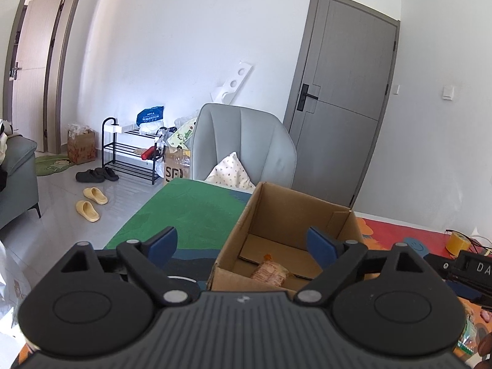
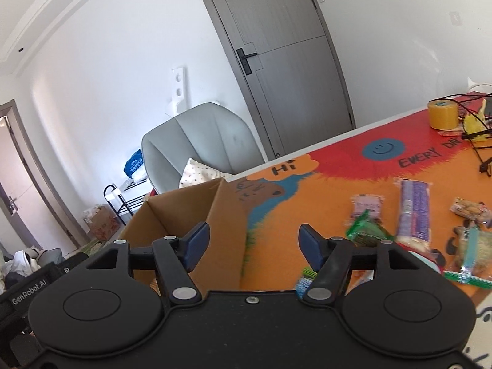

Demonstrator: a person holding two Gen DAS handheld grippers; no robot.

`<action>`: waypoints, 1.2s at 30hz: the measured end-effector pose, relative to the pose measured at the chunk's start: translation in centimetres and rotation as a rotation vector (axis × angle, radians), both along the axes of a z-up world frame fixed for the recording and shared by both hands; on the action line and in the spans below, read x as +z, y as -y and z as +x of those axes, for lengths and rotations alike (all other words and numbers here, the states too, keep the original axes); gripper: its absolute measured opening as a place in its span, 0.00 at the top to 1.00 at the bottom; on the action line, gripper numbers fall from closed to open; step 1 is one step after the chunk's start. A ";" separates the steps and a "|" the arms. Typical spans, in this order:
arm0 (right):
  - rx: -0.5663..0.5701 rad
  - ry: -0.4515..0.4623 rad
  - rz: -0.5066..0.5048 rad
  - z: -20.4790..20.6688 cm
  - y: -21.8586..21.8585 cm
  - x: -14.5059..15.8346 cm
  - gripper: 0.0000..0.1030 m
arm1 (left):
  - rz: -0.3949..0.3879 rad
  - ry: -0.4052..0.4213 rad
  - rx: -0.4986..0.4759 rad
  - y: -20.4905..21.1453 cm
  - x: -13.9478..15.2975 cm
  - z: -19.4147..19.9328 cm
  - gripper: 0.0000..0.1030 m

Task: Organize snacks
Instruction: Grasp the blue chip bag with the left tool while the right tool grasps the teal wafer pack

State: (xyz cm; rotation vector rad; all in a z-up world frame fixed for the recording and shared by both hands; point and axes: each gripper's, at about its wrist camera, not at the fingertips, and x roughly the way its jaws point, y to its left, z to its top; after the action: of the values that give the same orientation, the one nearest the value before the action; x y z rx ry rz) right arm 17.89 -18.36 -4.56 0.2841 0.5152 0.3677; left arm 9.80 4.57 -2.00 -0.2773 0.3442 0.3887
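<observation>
An open cardboard box (image 1: 295,215) stands on the colourful table mat (image 1: 190,215). One orange-patterned snack packet (image 1: 270,272) lies on its floor. My left gripper (image 1: 243,244) hovers over the box's near left corner, open, with nothing between its blue pads. In the right wrist view the same box (image 2: 190,212) sits at the left, and my right gripper (image 2: 255,244) is open and empty above the box's right wall. Several loose snacks lie on the mat to the right: a green packet (image 2: 366,230), a long purple packet (image 2: 413,212), a pink one (image 2: 367,206) and a small biscuit pack (image 2: 469,207).
A grey chair (image 1: 243,144) with a dotted cushion (image 1: 230,172) stands behind the table. A roll of yellow tape (image 2: 442,113) and black cables (image 2: 473,135) lie at the table's far right. A shoe rack (image 1: 132,150), slippers (image 1: 90,203) and a grey door (image 1: 344,98) are beyond.
</observation>
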 end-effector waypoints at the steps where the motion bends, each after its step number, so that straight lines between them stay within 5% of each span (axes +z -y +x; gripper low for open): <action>1: -0.003 -0.005 -0.008 -0.2 0.4 0.1 0.33 | -0.005 -0.005 -0.005 0.2 0.0 0.0 0.10; 10: -0.043 -0.004 -0.079 -2.1 4.5 0.7 0.19 | -0.009 -0.006 -0.090 3.4 0.1 -0.7 0.05; 17: -0.082 -0.019 -0.099 -3.1 7.3 -0.3 0.19 | 0.000 -0.029 -0.164 5.7 -0.4 -0.8 0.05; 36: -0.241 -0.049 -0.108 -2.8 13.1 -3.8 0.19 | -0.013 -0.086 -0.183 12.4 -3.7 -0.9 0.06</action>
State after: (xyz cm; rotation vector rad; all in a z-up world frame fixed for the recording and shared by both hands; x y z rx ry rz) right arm 15.07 -31.43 -8.40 0.2477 0.5406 0.0989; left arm 8.89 -7.88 -5.72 -0.2403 0.4531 0.2190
